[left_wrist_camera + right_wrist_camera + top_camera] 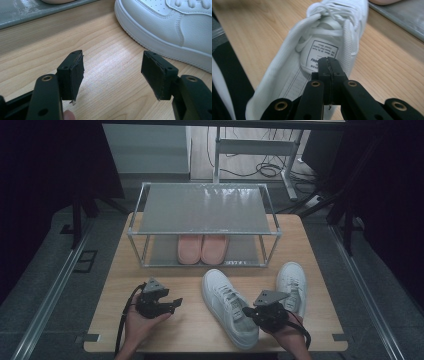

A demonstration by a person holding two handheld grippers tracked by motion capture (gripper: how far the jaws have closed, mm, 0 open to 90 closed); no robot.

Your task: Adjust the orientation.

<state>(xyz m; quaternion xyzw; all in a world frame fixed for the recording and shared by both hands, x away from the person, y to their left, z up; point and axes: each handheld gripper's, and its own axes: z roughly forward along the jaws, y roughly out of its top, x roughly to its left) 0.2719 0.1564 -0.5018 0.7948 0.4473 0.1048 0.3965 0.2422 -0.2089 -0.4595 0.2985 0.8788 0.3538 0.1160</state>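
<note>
Right gripper (329, 62) pressed together over white sneaker (322, 50) (laced, label inside), left gripper (112, 72) spread.

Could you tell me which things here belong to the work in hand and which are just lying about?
In the job:
- right gripper, jaws shut, over the opening of the nearer white sneaker
- left gripper, jaws open, beside that sneaker
- second white sneaker, likely next

Lying about:
- pink slippers on the lower shelf
- shoe rack
- wooden table
</note>
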